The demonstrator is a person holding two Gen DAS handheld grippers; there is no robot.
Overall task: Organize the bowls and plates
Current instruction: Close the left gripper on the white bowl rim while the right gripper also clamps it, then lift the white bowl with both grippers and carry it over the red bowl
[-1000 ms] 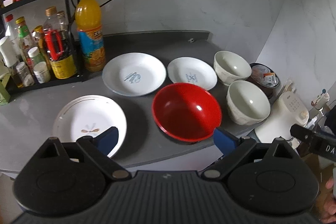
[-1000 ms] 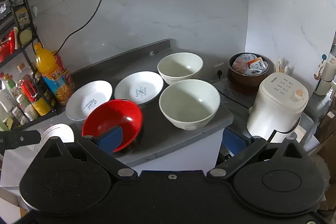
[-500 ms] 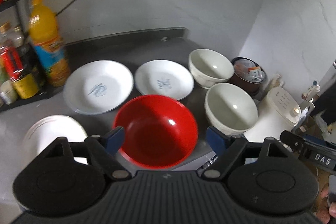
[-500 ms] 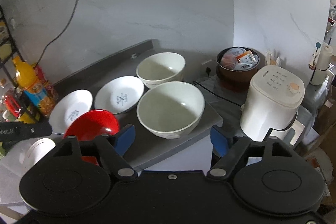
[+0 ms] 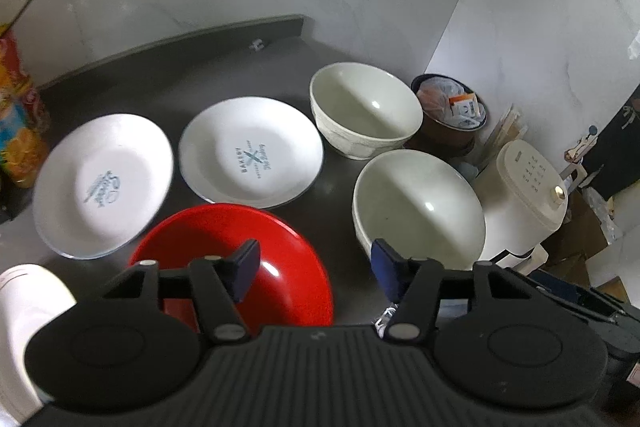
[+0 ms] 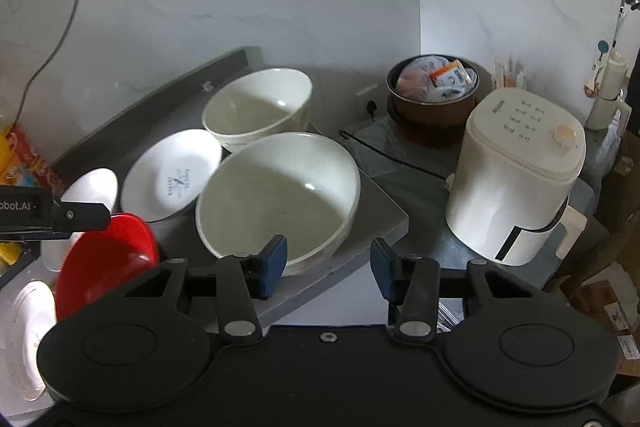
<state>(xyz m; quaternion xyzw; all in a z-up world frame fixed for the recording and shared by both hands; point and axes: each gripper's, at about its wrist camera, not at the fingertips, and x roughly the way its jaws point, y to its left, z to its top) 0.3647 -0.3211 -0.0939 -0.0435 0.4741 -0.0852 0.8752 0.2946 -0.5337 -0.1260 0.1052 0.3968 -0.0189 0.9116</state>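
Low centre of right wrist view: right tool [image 6: 328,269] open, empty, straddling near rim of near white bowl [image 6: 280,195] on worktop [image 6: 380,223]. Left tool [image 5: 314,269] open over red bowl [image 5: 232,259]. Seat pad inside rim before closing; lift level.

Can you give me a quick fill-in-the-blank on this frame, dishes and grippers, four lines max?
1. The bowl under the left gripper is coloured ____.
2. The right gripper is ____, its left finger over the rim of the near cream bowl.
3. The number of cream bowls on the counter is ____.
4. The plate with blue print next to the far cream bowl lies ____ of it in the left wrist view.

Missing words: red; open; two; left
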